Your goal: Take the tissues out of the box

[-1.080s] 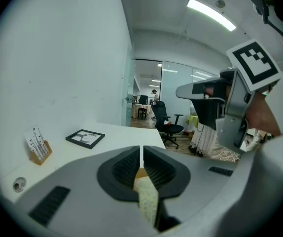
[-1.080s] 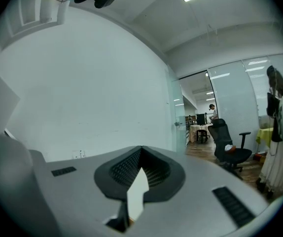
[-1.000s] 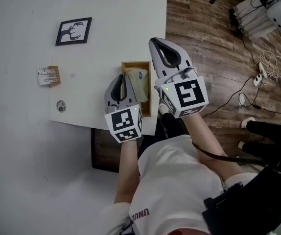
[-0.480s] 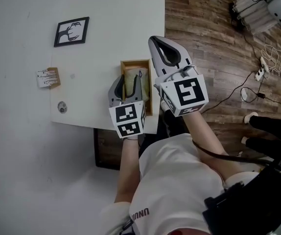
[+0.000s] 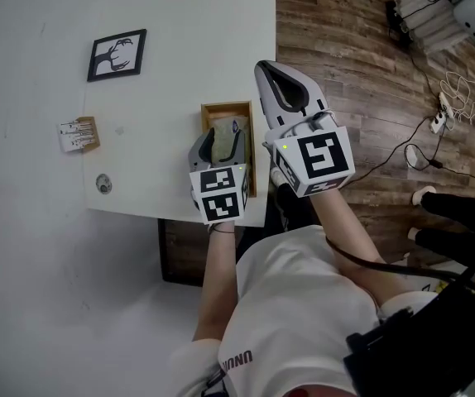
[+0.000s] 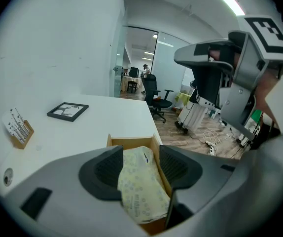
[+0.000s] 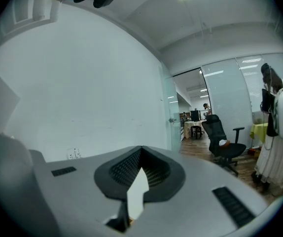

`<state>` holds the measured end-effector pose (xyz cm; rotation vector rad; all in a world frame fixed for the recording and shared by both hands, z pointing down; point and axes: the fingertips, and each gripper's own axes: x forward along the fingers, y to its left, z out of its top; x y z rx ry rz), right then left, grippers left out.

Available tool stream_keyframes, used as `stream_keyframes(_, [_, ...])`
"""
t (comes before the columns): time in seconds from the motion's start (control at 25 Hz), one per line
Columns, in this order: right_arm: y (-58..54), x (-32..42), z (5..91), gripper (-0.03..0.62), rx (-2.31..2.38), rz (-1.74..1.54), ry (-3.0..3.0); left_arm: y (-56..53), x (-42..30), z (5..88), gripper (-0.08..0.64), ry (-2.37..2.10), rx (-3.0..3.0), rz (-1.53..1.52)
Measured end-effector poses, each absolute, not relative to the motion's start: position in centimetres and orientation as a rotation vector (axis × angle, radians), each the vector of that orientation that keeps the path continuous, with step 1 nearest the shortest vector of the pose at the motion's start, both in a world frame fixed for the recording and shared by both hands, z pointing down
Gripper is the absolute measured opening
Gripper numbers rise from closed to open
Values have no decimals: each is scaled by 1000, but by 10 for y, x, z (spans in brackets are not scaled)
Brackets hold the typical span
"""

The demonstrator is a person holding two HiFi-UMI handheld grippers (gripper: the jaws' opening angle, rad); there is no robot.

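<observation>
An open wooden box (image 5: 252, 143) sits near the table's right edge with a pale patterned tissue pack (image 5: 222, 147) inside. My left gripper (image 5: 221, 135) hangs over the box, its jaws opening to either side of the pack without pressing on it. In the left gripper view the tissue pack (image 6: 140, 191) lies in the box (image 6: 129, 141) between the two dark pads (image 6: 101, 173) of the left gripper (image 6: 141, 171). My right gripper (image 5: 282, 89) is held higher, just right of the box, shut and empty. The right gripper (image 7: 140, 171) points at a white wall.
On the white table (image 5: 171, 48) lie a black-framed picture (image 5: 117, 54), a small wooden card holder (image 5: 79, 131) and a round metal disc (image 5: 103, 184). Wooden floor (image 5: 345, 64) with cables lies to the right. An office chair (image 6: 158, 97) stands beyond the table's far end.
My left gripper has shifted right, over the box, and its jaws have spread apart around the tissue pack. The right gripper has stayed in place.
</observation>
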<state>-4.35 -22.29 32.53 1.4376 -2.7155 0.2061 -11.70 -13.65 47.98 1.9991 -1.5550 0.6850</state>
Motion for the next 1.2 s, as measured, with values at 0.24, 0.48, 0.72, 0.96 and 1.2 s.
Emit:
stream_keyframes(0.24, [-223,-40,329,15,1446,211,-2706,-135,-117,496,227,-1518,1947,741])
stream_keyframes(0.48, [-225,-35,329,15,1455,219,-2698,-131,-115,505,227,-1500,1906,768])
stream_keyframes(0.72, [-224,-32,331,15,1460,219,-2694,-130,-115,512,225,-1493,1895,799])
stream_keyframes(0.96, [-225,-32,330,15,1464,219,-2692,-127,-118,516,167,-1486,1863,868])
stream_keyframes(1.2, [-225,-29,330,15,1472,217,-2687,-125,-119,518,114,-1486,1842,902])
